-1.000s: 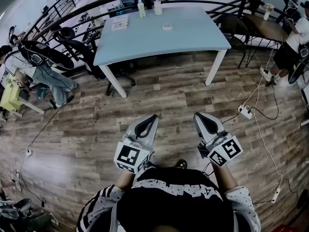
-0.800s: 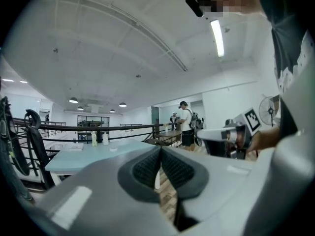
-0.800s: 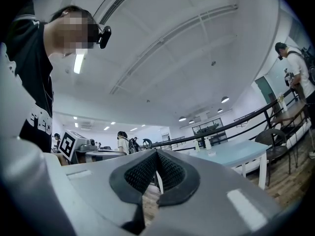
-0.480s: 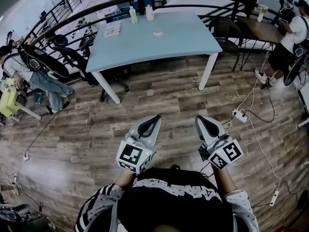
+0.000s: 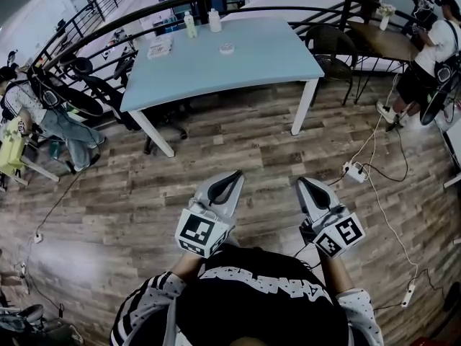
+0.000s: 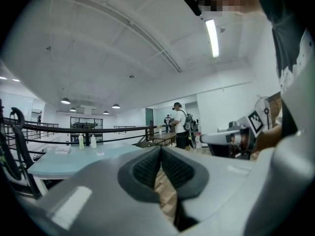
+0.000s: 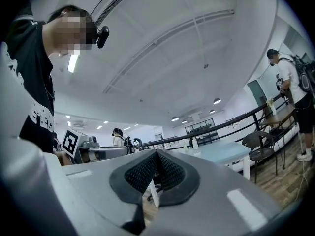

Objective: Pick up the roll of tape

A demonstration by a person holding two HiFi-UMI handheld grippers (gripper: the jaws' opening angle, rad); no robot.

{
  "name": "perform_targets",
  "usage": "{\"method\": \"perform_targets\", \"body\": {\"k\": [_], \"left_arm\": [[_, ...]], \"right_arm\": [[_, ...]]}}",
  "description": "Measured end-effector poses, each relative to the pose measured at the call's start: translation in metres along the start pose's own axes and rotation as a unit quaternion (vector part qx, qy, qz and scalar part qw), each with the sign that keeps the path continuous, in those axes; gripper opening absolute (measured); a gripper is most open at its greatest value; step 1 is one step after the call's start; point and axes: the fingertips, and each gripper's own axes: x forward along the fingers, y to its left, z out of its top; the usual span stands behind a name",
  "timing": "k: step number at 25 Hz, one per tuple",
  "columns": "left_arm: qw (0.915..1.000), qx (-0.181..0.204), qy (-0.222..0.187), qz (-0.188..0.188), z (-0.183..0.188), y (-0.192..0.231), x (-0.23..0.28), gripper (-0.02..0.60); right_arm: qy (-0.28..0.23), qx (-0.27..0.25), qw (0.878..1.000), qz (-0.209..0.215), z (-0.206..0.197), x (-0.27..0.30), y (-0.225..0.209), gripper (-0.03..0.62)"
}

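Well ahead of left claw and right claw, both pressed together, empty: tape lying on table; unopened jaws risking shoving it.

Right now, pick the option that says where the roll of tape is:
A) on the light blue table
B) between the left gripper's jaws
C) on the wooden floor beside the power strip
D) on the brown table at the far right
A: the head view shows the roll of tape lying on top of the light blue table.
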Motion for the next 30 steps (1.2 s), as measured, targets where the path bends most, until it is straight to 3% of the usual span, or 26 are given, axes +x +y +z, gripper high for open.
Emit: {"method": "perform_targets", "body": {"k": [8,30], "left_arm": [[0.9999,-0.011,0.0,-0.012,-0.008,0.024,0.025,0.0],[0.9995,-0.032,-0.002,0.001,-0.022,0.212,0.108,0.0]], "right_arm": [[0.01,0.002,1.0,-0.013,-0.006,0.024,-0.018,0.005],[0.03,0.0,0.999,-0.011,-0.011,0.222,-0.066,0.005]]}}
